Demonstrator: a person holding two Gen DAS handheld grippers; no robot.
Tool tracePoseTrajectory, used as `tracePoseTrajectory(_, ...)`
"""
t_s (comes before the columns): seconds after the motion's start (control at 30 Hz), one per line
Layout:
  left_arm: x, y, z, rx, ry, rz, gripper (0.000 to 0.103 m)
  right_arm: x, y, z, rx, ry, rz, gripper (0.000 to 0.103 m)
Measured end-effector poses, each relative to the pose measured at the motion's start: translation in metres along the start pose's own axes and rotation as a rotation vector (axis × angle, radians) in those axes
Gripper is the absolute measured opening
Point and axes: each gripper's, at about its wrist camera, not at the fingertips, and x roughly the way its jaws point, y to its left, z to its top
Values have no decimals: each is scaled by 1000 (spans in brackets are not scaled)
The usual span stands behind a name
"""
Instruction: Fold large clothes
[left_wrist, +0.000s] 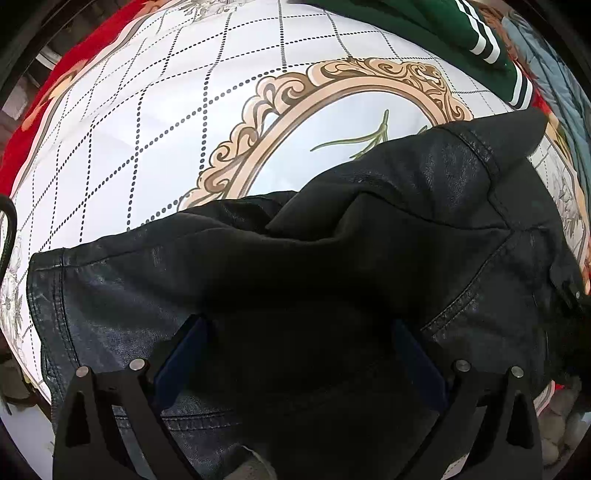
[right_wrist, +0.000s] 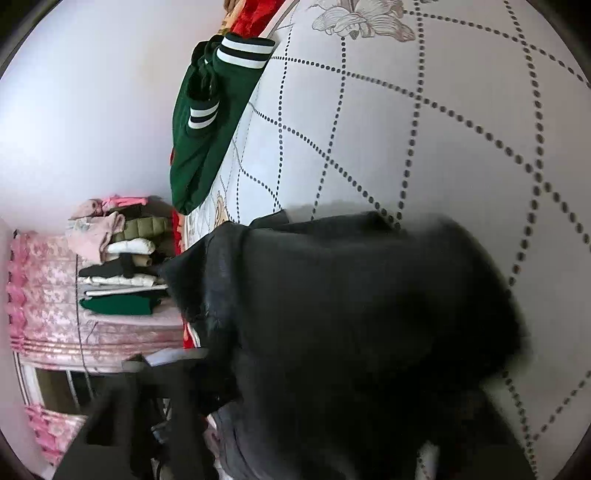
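Note:
A black leather jacket (left_wrist: 332, 258) lies crumpled on the white quilted bed cover (left_wrist: 147, 129). My left gripper (left_wrist: 299, 332) hovers over the jacket's near part with its blue-padded fingers (left_wrist: 184, 354) spread wide and black cloth lying between them. In the right wrist view the same black jacket (right_wrist: 351, 314) fills the lower frame and drapes over my right gripper (right_wrist: 295, 424). Only one dark finger (right_wrist: 170, 406) shows at lower left; the jaws are hidden by the cloth.
A green garment with white stripes (right_wrist: 207, 122) lies at the bed's far edge, also in the left wrist view (left_wrist: 461, 33). A stack of folded clothes (right_wrist: 118, 258) sits on a pink-covered surface (right_wrist: 48, 295) beside the bed. A red blanket (left_wrist: 44, 96) borders the cover.

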Motion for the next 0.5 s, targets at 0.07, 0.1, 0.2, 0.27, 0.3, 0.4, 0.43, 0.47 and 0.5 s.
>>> tracePoseTrajectory(0.07, 0, -1, 1, 4, -5, 1, 103, -1, 7, 4, 14, -30, 15, 34)
tracePoseTrajectory(0.1, 0, -5, 2, 13, -7, 4, 103, -4, 12, 4, 17, -42, 24, 29)
tracePoseTrajectory(0.2, 2, -17, 10, 51, -23, -14, 103, -27, 25, -3, 27, -91, 53, 21)
tracePoseTrajectory(0.27, 4, -28, 16, 78, -26, -36, 103, -47, 38, -8, 20, -123, 62, 20)
tracePoseTrajectory(0.3, 6, -39, 21, 104, -30, -53, 103, -56, 45, -11, 10, -136, 62, 20)
tracePoseTrajectory(0.4, 10, -66, 34, 159, -45, -109, 103, -87, 60, -14, -22, -182, 43, 20)
tracePoseTrajectory(0.43, 12, -75, 38, 175, -48, -132, 103, -95, 72, -11, -57, -202, 17, 20)
tracePoseTrajectory(0.47, 14, -83, 43, 186, -49, -160, 103, -104, 79, -12, -82, -212, 3, 20)
tracePoseTrajectory(0.5, 16, -89, 48, 195, -52, -189, 103, -111, 88, -11, -110, -222, -13, 20)
